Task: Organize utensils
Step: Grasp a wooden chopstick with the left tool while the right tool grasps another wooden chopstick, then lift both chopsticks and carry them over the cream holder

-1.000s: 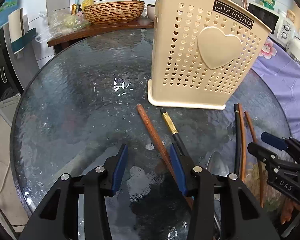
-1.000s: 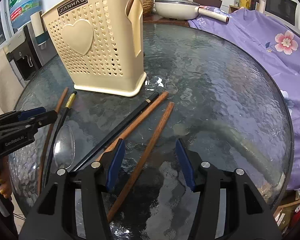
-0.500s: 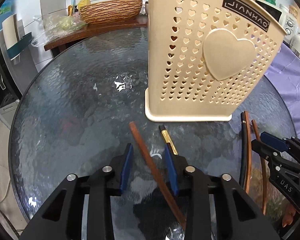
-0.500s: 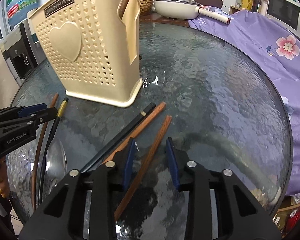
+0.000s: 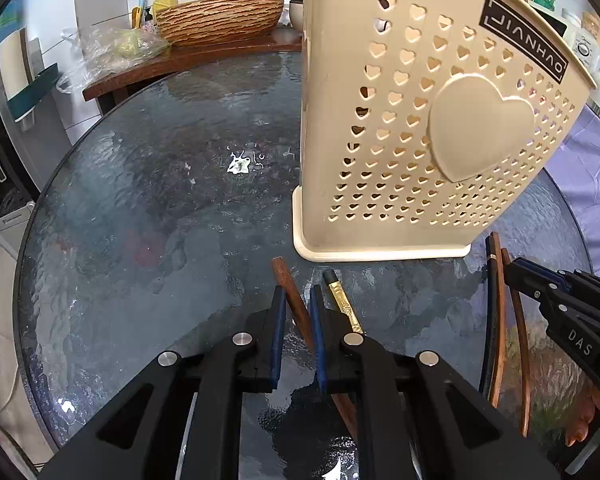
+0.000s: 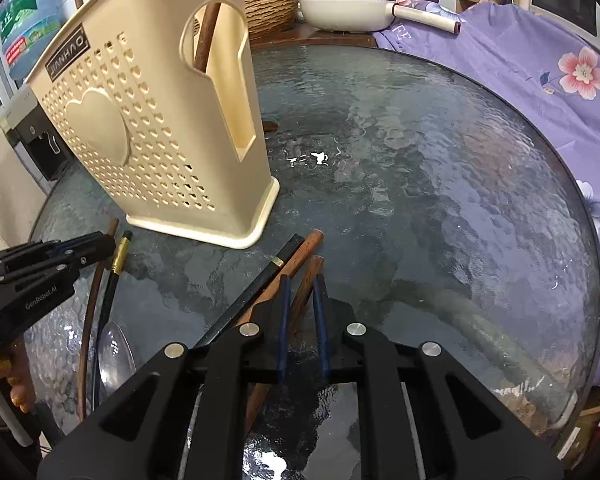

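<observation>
Brown chopstick [image 5: 296, 308] lies on the glass table [image 5: 140, 220], just near of the cream holder [image 5: 420, 140], w/ the left gripper [image 5: 298, 312] clenched on it, jaws nearly together. A black gold-banded chopstick [image 5: 342, 300] sits just right of it, outside the jaws. Right gripper [image 6: 301, 300] likewise grasps another brown chopstick [image 6: 310, 276], beside a brown & black pair [image 6: 284, 258]. Spoon [image 6: 114, 354] lies near-left. One stick stands in the holder [image 6: 206, 32].
</observation>
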Motion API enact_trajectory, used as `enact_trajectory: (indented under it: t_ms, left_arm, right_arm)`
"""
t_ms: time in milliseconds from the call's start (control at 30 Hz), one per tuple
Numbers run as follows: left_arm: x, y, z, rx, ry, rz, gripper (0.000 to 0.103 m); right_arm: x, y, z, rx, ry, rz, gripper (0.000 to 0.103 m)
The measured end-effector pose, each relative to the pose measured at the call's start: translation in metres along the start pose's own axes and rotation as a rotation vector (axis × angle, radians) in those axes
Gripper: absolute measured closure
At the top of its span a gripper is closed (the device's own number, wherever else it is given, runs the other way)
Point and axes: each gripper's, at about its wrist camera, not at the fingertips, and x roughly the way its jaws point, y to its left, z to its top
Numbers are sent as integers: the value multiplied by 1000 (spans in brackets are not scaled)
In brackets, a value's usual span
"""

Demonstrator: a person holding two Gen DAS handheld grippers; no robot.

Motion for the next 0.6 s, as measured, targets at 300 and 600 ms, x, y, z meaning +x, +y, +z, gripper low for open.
enact_trajectory:
  t_ms: [300,600]
  left_arm:
    - [5,12,5,-52,12,-41,96]
    - [9,20,10,-101,19,-72,96]
  right_arm:
    - [7,-16,7,84,15,76,92]
    - [7,-28,9,153,-4,122,93]
